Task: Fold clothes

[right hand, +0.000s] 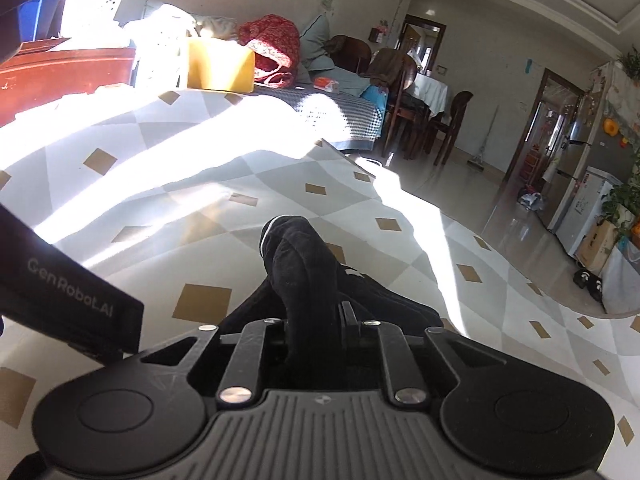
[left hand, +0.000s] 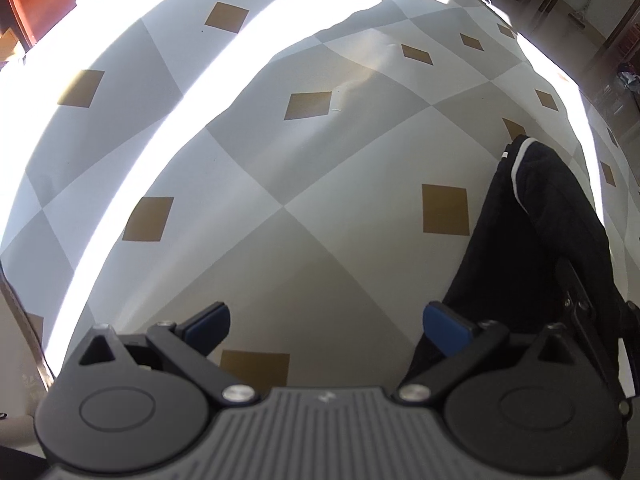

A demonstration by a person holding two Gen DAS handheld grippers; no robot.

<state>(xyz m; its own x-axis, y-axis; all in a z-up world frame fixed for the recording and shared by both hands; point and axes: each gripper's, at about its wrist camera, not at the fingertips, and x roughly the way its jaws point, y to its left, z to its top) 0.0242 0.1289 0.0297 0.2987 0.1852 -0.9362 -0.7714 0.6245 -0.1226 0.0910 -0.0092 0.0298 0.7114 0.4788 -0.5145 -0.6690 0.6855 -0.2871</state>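
Note:
A black garment with a thin white stripe (left hand: 540,220) lies bunched on the checked tablecloth (left hand: 320,200), at the right of the left wrist view. My left gripper (left hand: 326,320) hangs open over bare cloth, its blue pads (left hand: 446,326) wide apart and the right pad just beside the garment's edge. In the right wrist view the black garment (right hand: 300,264) rises in a rolled fold straight out of my right gripper (right hand: 316,320), whose jaws are drawn close together and pinch the fabric. The pads themselves are hidden by the cloth.
The grey-and-white tablecloth with tan squares (right hand: 200,184) has a bright band of sunlight across it, and its edge drops to the floor on the right. Behind it are a yellow box (right hand: 220,64), a red bundle (right hand: 272,48), wooden chairs (right hand: 404,92) and a fridge (right hand: 576,152). The left gripper's body (right hand: 68,292) crosses the left side.

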